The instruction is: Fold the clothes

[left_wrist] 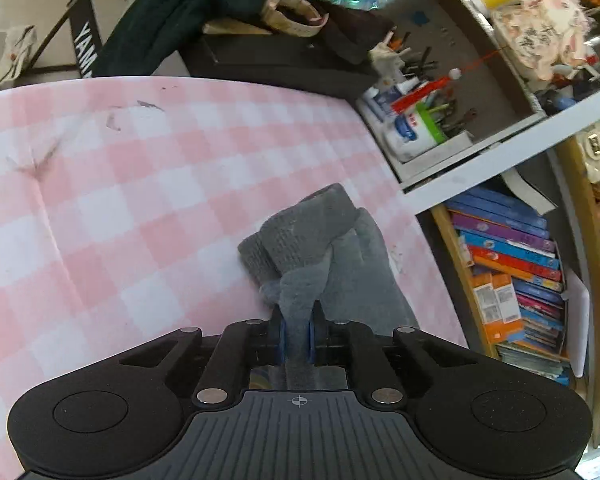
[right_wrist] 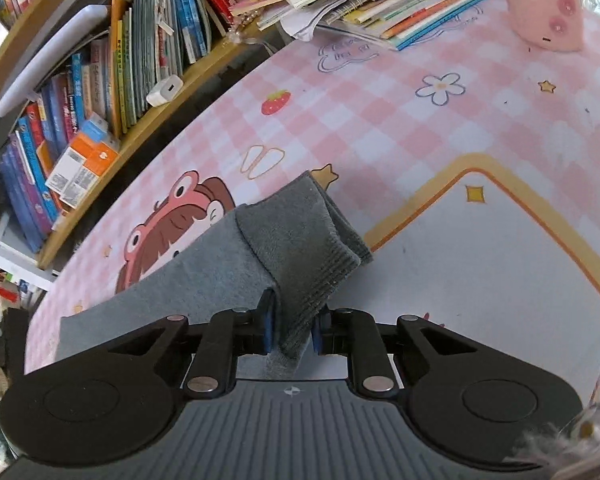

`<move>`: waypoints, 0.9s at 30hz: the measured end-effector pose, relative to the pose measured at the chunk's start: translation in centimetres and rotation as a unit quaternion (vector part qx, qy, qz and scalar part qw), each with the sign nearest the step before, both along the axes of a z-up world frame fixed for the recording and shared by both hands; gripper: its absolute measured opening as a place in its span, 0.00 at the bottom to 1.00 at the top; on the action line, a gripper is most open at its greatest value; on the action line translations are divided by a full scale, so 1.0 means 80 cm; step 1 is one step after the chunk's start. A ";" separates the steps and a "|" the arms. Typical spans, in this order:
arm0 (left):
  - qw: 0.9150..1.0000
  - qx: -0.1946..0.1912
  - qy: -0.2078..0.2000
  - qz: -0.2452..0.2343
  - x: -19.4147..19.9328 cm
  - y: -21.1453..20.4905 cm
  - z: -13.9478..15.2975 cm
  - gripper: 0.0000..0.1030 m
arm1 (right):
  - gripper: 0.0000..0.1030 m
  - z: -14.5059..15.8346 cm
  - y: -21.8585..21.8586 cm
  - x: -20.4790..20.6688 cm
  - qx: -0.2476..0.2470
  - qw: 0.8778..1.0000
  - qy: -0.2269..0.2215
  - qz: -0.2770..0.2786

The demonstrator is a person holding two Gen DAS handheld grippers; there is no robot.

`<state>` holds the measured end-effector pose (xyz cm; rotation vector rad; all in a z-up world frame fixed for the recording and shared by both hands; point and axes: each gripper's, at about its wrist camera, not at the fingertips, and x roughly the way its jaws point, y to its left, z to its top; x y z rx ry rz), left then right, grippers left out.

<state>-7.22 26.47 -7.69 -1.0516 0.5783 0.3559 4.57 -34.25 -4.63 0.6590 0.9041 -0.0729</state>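
Both tools are pinching one grey sock (left_wrist: 316,248) lying over the pink checked bench (left_wrist: 120,184): left tool (left_wrist: 297,322) clamping a bunched end, right tool (right_wrist: 294,320) gripping the ribbed cuff. Soft, light, limp knit; edges seem the best holds.

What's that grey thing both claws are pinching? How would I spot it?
Find the pink checked table mat beside the bookshelf. On it lies a grey sock, the only cloth there, soft and ribbed at its cuff, pinched by both the right gripper and left gripper.

Left tool (left_wrist: 296,334) and right tool (right_wrist: 293,328) both appear clamped nearly closed, angled downward.
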 end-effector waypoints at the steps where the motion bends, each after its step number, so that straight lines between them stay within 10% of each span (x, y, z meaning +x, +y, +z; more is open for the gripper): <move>1: 1.000 0.001 0.001 -0.002 0.000 0.000 0.000 0.11 | 0.16 0.000 0.001 0.000 -0.002 1.000 0.000 0.001; 8: 1.000 -0.002 0.016 -0.019 0.004 0.007 -0.006 0.23 | 0.16 0.008 0.006 -0.003 -0.015 1.000 -0.011 0.011; 12: 0.999 -0.001 0.017 -0.029 0.003 0.011 -0.007 0.23 | 0.16 0.057 0.019 -0.025 -0.018 0.994 -0.100 0.045; 18: 0.999 -0.003 0.010 -0.033 0.002 0.011 -0.008 0.27 | 0.17 0.007 0.010 -0.011 -0.059 0.998 -0.008 0.012; 27: 0.999 0.001 0.002 -0.044 0.007 0.008 -0.004 0.44 | 0.62 0.014 0.019 -0.015 -0.141 0.989 0.017 -0.035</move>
